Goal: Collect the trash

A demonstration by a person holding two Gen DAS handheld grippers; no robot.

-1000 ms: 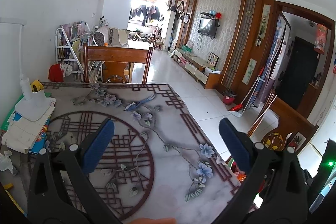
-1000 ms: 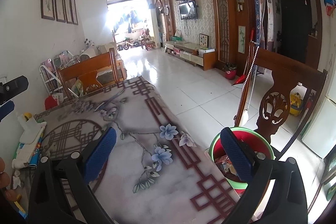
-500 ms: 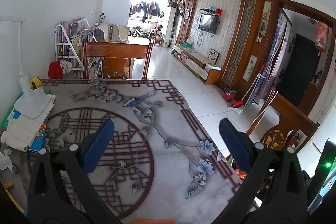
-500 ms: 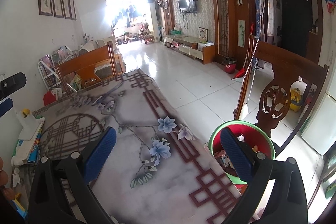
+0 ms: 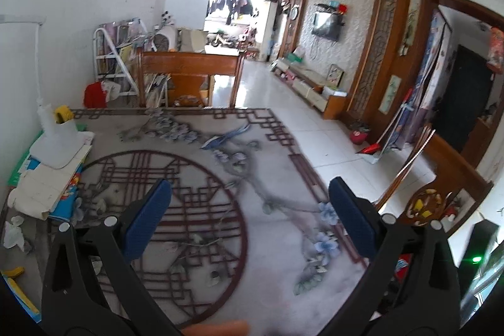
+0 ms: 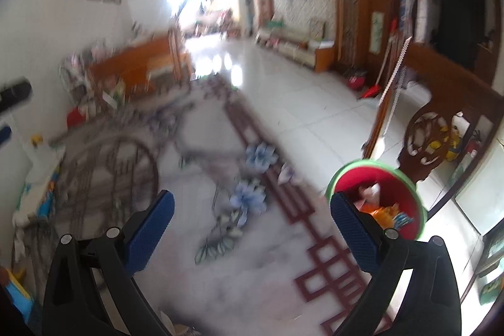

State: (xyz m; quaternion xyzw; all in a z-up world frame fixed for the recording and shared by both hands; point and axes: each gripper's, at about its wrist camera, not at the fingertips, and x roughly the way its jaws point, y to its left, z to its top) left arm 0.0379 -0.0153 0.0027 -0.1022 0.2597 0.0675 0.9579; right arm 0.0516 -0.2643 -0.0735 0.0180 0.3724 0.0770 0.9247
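Observation:
My left gripper (image 5: pixel 250 211) is open and empty above the patterned table top (image 5: pixel 267 229). My right gripper (image 6: pixel 252 221) is open and empty over the table's right part (image 6: pixel 252 257). A red bin with a green rim (image 6: pixel 406 194) stands beside the table's right edge, behind my right finger, with wrappers inside. A crumpled white tissue (image 5: pixel 14 230) lies at the table's left edge. The right wrist view is blurred.
A stack of books and papers (image 5: pixel 47 178) with a white lamp base (image 5: pixel 58 144) sits at the table's left. A wooden chair (image 5: pixel 189 77) stands at the far end, another chair (image 6: pixel 441 128) by the bin. A broom and dustpan (image 5: pixel 384 140) lean at the right wall.
Both views have shifted a little; the right gripper is moving, its view now blurred, and the bin sits closer behind its right finger. Both grippers stay open.

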